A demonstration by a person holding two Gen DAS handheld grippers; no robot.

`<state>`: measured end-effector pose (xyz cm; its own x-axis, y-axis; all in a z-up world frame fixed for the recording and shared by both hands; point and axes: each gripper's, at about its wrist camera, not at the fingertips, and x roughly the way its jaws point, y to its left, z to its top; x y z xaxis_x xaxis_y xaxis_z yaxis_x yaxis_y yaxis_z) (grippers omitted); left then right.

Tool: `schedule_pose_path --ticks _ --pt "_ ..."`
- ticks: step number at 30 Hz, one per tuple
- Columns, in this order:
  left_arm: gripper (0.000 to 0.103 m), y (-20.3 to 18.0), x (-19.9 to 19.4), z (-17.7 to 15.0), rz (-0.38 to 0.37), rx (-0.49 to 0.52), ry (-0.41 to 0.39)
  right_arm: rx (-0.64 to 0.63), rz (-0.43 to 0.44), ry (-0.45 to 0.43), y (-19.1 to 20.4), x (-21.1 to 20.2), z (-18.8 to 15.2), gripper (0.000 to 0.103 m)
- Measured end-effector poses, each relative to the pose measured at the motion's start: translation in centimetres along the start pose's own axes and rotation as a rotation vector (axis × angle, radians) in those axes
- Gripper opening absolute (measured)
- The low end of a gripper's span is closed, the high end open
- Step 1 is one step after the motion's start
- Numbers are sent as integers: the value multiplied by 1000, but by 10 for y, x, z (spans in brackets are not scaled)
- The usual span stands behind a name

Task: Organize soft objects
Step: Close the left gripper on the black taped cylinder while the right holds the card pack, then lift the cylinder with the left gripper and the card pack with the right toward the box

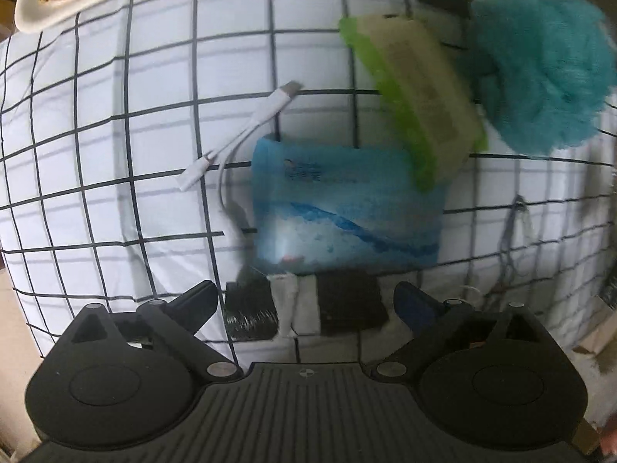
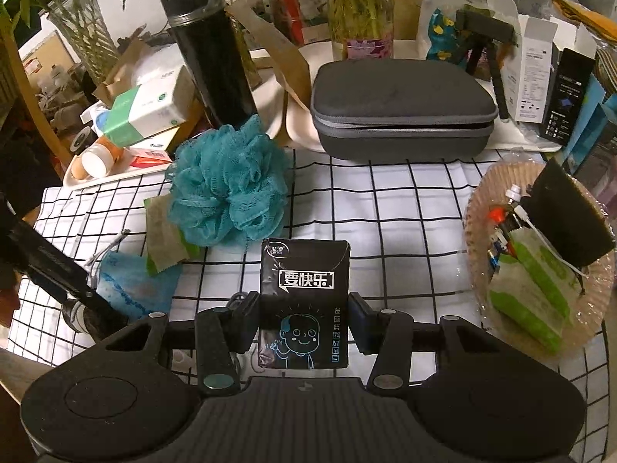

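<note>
Left wrist view, close above the checked cloth [image 1: 115, 154], facing steeply down, blurred; right wrist view, lower, looking across the table toward clutter at 12 o'clock; both share teal bath pouf [image 1: 540, 69] [image 2: 229, 181], blue sponge [image 1: 347, 208] [image 2: 135, 289], green-edged sponge [image 1: 416, 96] [image 2: 164, 235]

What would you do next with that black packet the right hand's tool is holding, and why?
Probably carry the black packet right, toward the ruffled plate. The right gripper has its fingers shut on it, and the plate already holds a green-striped pack.

Mesh pouf [image 2: 230, 181] left of zip case [image 2: 401, 110], flask [image 2: 210, 46] behind pouf; sponges [image 2: 534, 297] in tray [image 2: 478, 200] at right
</note>
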<state>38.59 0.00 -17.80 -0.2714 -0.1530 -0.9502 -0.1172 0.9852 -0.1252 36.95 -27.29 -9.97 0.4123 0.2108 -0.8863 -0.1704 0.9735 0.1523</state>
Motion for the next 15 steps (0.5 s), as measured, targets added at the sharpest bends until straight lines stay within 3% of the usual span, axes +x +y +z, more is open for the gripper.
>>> schedule_pose_path --ticks 3,5,7,15 --pt "98 1 10 3 -15 -4 23 -2 1 0 1 0 0 51" --pt "88 2 14 2 -20 -9 33 -1 1 2 1 1 0 51" --pt "86 1 15 1 -14 1 33 -3 2 1 1 1 0 51" --pt "83 -1 -8 -11 -58 60 -44 -10 0 4 3 0 -1 51"
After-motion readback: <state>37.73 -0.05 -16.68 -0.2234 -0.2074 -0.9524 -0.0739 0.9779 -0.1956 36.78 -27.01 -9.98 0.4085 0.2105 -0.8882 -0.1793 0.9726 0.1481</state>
